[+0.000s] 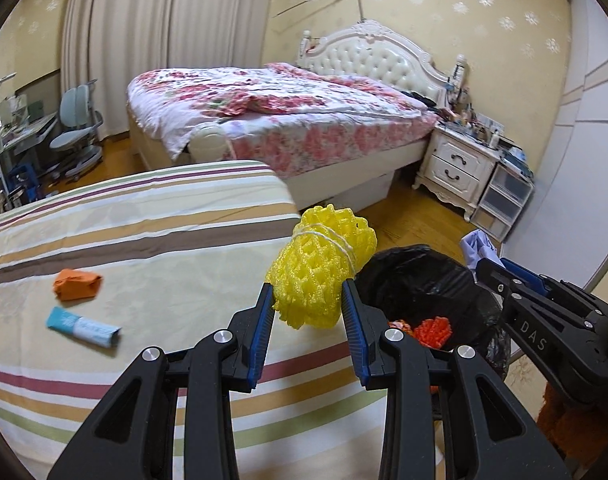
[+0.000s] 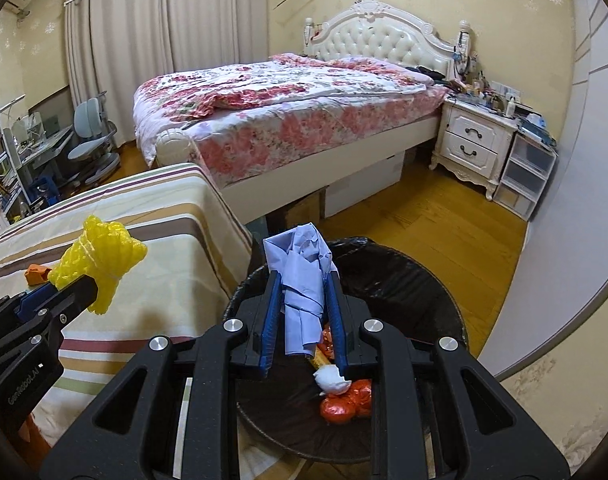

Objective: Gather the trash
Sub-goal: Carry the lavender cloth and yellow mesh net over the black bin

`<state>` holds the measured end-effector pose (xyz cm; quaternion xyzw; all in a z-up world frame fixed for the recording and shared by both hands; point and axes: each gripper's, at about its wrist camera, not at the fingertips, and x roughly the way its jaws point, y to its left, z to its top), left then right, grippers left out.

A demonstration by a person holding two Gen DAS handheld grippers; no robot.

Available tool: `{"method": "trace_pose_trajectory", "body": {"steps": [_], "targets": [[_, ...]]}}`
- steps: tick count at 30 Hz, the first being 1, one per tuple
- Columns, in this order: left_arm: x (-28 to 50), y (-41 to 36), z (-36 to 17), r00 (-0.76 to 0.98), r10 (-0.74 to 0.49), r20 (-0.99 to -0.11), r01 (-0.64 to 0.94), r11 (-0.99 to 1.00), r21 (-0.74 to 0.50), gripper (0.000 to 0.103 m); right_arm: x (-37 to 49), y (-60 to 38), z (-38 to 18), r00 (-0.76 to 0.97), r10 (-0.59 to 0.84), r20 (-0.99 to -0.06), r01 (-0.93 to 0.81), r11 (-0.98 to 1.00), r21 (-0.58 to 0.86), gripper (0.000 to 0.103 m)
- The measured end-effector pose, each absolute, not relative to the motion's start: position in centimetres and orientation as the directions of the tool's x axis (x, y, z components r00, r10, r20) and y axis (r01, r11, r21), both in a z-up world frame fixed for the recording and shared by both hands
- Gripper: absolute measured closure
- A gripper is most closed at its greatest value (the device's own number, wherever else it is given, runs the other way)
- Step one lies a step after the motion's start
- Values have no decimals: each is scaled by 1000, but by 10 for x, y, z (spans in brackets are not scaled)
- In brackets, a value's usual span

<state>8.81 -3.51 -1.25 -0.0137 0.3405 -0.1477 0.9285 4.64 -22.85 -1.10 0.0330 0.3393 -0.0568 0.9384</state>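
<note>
Left jaws gripping yellow foam net (image 1: pixel 322 272), right jaws gripping blue paper (image 2: pixel 304 280), black-lined bin (image 2: pixel 432 280) below

Striped tabletop (image 1: pixel 144 216) left, bin (image 2: pixel 404 280) right beside its edge. Foam net (image 1: pixel 320 272) in left tool (image 1: pixel 309 286), over tabletop edge. Crumpled paper (image 2: pixel 304 280) in right tool (image 2: pixel 304 276), over bin. Two wrappers (image 1: pixel 78 284) on tabletop, left. Bed (image 1: pixel 284 120) far; nightstand (image 1: pixel 456 164) right of bed.
</note>
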Motion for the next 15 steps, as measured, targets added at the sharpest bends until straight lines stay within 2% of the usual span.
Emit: {"method": "trace_pose_trajectory", "body": {"steps": [15], "targets": [[109, -94, -33, 679, -294, -672, 327, 942, -82, 68, 50, -266, -34, 735, -117, -668, 199, 979, 47, 81]]}}
